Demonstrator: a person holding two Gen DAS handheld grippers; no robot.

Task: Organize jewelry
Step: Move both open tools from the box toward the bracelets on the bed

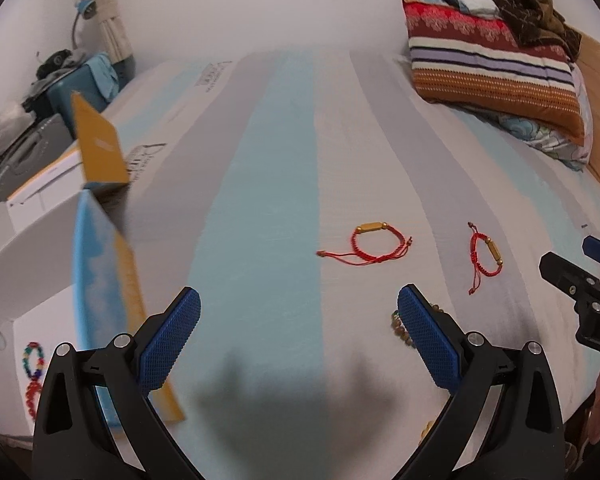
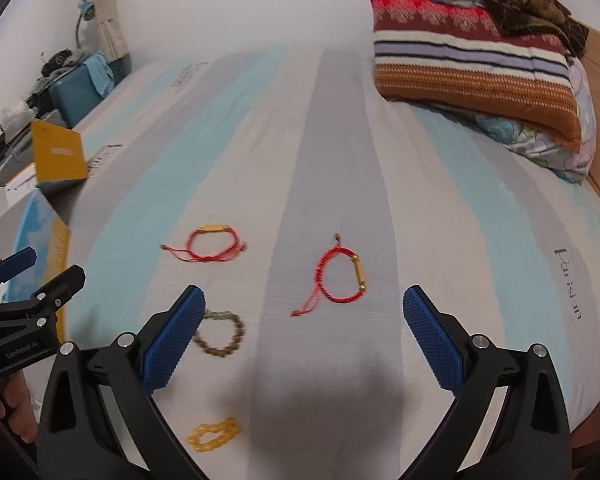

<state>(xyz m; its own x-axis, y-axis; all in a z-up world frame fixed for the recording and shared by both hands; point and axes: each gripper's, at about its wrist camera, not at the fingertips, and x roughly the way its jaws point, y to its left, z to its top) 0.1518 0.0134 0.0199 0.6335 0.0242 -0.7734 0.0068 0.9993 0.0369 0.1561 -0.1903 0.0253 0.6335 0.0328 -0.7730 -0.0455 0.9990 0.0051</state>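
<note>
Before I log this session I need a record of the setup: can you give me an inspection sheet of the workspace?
Surface: bed with a blue, grey and white striped sheet, printed lettering near its right edge.
Job's things: two red cord bracelets with gold tube beads; brown-green beaded bracelet; yellow beaded bracelet; multicoloured beaded bracelets inside the open white box with a yellow-and-blue lid.
Clutter: striped pillow with brown clothing piled on top.
Grippers: left gripper and right gripper both open and empty, above the sheet.
Cables: nothing seen.
Surroundings: white wall, curtain, blue lamp, cluttered side table at far left.
</note>
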